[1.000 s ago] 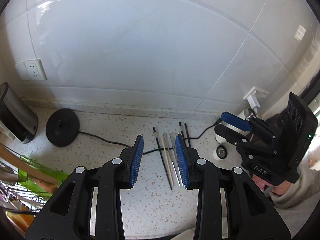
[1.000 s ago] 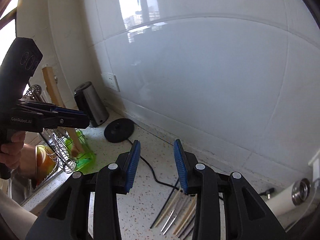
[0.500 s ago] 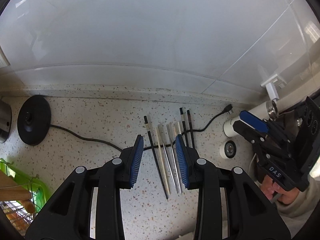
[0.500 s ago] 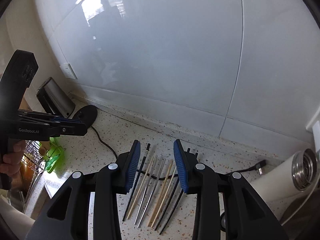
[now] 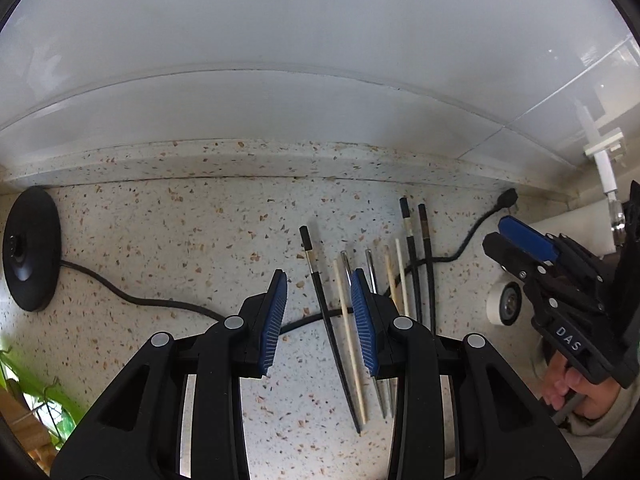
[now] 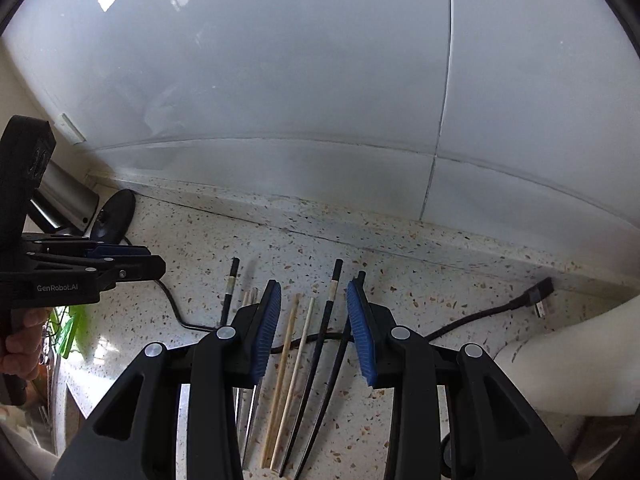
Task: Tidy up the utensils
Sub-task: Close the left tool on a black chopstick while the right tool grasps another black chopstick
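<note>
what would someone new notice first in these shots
First, the row of chopsticks lying side by side on the speckled counter, black, pale wooden and metal ones, with a black cable running under them. Next, the blue-padded left hand-held gripper and right hand-held gripper, each open above the row with nothing held. A black round base sits at the far left by the wall.

A home kitchen: a speckled stone tabletop (image 5: 168, 240) meets a glossy white tiled wall (image 6: 280, 80). On it sit a round black kettle base (image 5: 30, 248) with its cord, a steel kettle (image 6: 64, 200), and chopsticks (image 6: 298, 344) laid in a row.
</note>
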Demonstrator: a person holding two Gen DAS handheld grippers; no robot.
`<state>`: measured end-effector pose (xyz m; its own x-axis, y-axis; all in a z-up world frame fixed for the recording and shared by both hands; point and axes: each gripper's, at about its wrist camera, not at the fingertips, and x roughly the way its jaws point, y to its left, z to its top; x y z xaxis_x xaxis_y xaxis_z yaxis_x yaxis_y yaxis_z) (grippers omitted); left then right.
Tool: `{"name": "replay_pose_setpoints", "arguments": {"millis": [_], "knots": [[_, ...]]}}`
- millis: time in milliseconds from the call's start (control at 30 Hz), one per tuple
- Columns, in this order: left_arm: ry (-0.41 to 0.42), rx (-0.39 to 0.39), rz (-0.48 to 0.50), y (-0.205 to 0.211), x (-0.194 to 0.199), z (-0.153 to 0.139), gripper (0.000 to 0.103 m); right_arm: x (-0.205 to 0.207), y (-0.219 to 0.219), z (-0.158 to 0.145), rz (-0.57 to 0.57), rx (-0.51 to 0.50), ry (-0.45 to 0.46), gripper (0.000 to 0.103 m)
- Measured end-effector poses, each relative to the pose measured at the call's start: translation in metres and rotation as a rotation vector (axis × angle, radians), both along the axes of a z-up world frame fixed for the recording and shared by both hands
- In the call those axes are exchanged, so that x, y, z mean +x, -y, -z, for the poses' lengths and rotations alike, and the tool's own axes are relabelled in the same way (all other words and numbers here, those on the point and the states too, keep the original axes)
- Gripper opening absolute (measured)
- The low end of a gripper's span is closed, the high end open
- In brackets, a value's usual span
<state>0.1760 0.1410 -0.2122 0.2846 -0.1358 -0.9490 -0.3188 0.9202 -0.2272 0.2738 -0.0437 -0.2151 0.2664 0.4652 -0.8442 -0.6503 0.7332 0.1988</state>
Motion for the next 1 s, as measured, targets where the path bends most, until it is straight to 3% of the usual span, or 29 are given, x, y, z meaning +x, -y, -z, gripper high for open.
{"name": "replay_pose_setpoints", "arguments": {"millis": [233, 500, 933, 1000], "knots": [[-0.045, -0.046, 0.006, -0.003, 0.020, 0.032, 0.032, 0.023, -0.012, 0.036, 0.058, -0.055, -0.056, 0.032], [-0.072, -0.032, -0.009, -0.010, 0.034, 0.054, 0.032, 0.044, -0.019, 0.070, 0.133, -0.074, -0.133, 0.030], [-0.112, -0.051, -0.059, -0.014, 0.047, 0.076, 0.031, 0.050, -0.035, 0.092, 0.127, -0.116, -0.161, 0.017], [-0.120, -0.054, -0.069, -0.013, 0.048, 0.079, 0.025, 0.050, -0.035, 0.094, 0.133, -0.117, -0.161, 0.017]]}}
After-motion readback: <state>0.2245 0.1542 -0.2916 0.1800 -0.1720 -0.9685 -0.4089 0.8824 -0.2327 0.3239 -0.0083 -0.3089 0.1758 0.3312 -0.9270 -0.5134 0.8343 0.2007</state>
